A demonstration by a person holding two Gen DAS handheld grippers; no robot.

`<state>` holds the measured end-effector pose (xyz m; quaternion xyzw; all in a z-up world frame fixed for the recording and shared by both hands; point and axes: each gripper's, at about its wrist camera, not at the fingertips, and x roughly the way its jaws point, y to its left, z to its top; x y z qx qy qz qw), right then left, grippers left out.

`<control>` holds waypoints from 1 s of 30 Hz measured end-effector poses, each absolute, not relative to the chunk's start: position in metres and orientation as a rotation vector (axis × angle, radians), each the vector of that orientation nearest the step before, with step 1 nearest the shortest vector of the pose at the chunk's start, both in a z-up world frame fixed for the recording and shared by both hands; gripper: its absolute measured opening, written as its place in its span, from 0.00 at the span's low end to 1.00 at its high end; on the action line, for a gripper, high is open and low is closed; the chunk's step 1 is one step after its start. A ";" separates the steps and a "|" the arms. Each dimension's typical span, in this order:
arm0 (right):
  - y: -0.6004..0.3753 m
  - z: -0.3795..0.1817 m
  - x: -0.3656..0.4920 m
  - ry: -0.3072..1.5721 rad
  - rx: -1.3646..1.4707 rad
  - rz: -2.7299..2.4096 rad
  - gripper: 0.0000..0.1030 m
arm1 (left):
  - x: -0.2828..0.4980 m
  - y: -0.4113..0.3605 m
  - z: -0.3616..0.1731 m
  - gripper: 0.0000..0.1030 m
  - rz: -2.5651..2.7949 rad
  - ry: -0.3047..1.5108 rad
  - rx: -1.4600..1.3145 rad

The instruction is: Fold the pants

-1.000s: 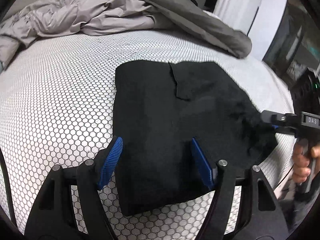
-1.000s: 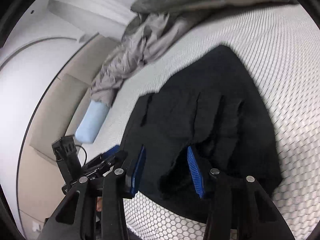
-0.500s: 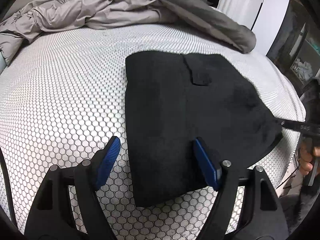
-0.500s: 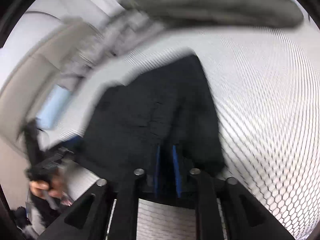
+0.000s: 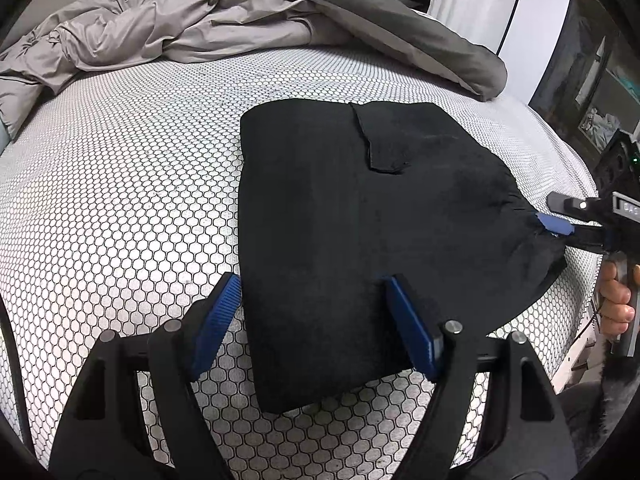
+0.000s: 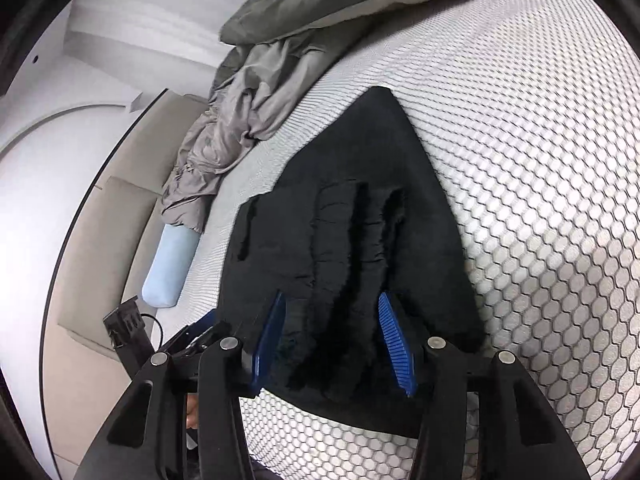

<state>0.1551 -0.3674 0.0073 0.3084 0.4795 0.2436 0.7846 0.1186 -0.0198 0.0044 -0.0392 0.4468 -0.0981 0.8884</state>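
The black pants (image 5: 360, 216) lie folded flat on the honeycomb-patterned mattress (image 5: 120, 184). My left gripper (image 5: 316, 320) is open and straddles the pants' near left edge, with nothing held. My right gripper (image 6: 332, 336) is open over the bunched waistband end of the pants (image 6: 352, 240), its blue pads either side of the folds. In the left wrist view the right gripper (image 5: 556, 226) sits at the pants' right edge.
A rumpled grey duvet (image 5: 192, 28) lies piled across the far side of the bed. A light blue pillow (image 6: 170, 268) lies by the beige headboard (image 6: 120, 200). The bed's edge (image 5: 576, 160) runs close to the right gripper.
My right gripper was shut on the waistband half a second ago and has opened and let go. My left gripper has drawn back slightly and stays open.
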 end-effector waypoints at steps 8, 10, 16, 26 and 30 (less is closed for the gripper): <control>-0.353 0.003 0.157 1.064 0.613 0.586 0.49 | 0.121 -0.022 0.003 0.71 -0.204 0.931 -0.075; -0.344 -0.004 0.159 1.093 0.568 0.595 0.49 | 0.121 -0.022 0.003 0.71 -0.202 0.933 -0.075; -0.328 0.002 0.159 1.060 0.463 0.592 0.14 | 0.124 -0.018 0.009 0.71 -0.194 0.926 -0.115; -0.330 -0.006 0.148 1.099 0.288 0.400 0.21 | 0.119 -0.011 0.010 0.71 -0.173 0.923 -0.108; -0.330 0.026 0.131 0.981 0.247 0.408 0.30 | 0.106 -0.021 0.026 0.71 -0.146 0.850 -0.022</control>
